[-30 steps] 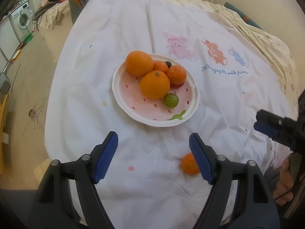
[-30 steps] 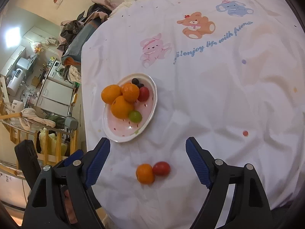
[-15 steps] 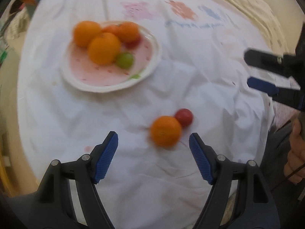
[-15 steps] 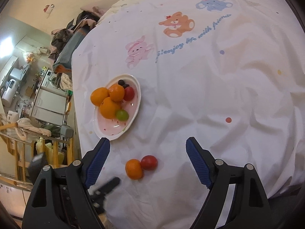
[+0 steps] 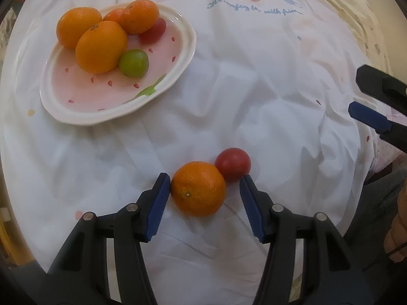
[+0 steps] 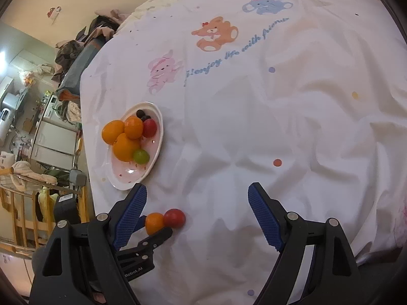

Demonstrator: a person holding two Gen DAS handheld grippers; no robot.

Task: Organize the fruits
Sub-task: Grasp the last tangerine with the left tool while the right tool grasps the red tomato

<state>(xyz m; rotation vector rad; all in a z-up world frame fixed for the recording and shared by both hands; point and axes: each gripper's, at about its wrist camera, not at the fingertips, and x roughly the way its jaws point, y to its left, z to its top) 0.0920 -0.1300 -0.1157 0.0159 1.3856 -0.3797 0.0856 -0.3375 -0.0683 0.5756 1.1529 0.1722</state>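
Your left gripper (image 5: 204, 190) is spread wide around the loose tangerine (image 5: 198, 188) lying on the tablecloth (image 5: 254, 89), touching a red tomato (image 5: 232, 164); the right gripper (image 6: 197, 218) hangs wide, empty. Next, close on the tangerine alone, then carry it to the plate (image 5: 178, 71)

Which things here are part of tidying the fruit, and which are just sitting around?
Part of the job:
- loose orange, between the open fingers of the left gripper
- loose red fruit touching it
- pink plate already holding oranges and small fruits
- right gripper, open, holding nothing

Just lying about:
- cartoon tablecloth
- clothes pile in the room behind
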